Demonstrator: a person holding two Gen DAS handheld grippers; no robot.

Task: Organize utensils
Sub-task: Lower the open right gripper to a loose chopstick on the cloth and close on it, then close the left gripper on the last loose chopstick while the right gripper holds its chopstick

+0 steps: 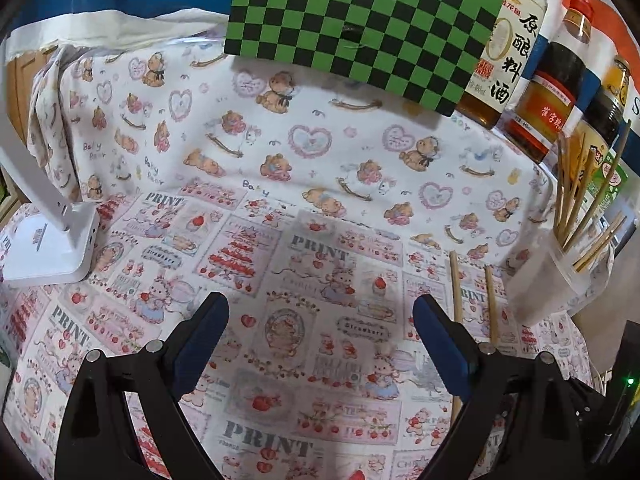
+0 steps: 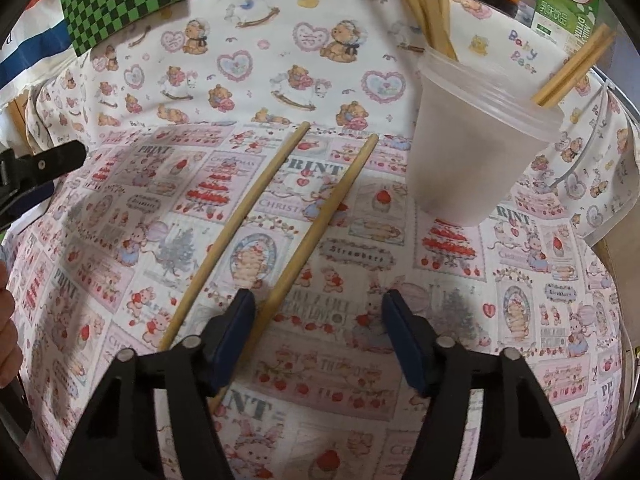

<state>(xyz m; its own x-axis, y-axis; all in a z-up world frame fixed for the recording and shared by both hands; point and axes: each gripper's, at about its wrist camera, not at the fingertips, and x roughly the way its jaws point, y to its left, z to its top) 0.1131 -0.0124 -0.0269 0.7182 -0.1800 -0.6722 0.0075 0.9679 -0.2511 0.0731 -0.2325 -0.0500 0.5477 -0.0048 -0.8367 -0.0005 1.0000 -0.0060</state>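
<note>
Two bamboo chopsticks lie side by side on the printed cloth [image 2: 460,320]. The left chopstick [image 2: 240,224] stays outside my right gripper [image 2: 319,306]. The right chopstick [image 2: 320,220] runs in between the jaws, close against the left finger [image 2: 240,320]; the right pad is well clear of it, so the gripper is open. A frosted plastic cup [image 2: 472,152] at the upper right holds several more chopsticks [image 2: 436,8]. My left gripper [image 1: 320,308] hangs open over bare cloth, with the two chopsticks [image 1: 456,292] and the cup [image 1: 536,284] to its right.
A white lamp base [image 1: 48,248] stands at the left. A green checkered board [image 1: 360,28] leans at the back, with sauce bottles [image 1: 516,40] and a green carton [image 2: 568,4] behind the cup. A hand [image 2: 8,320] shows at the left edge.
</note>
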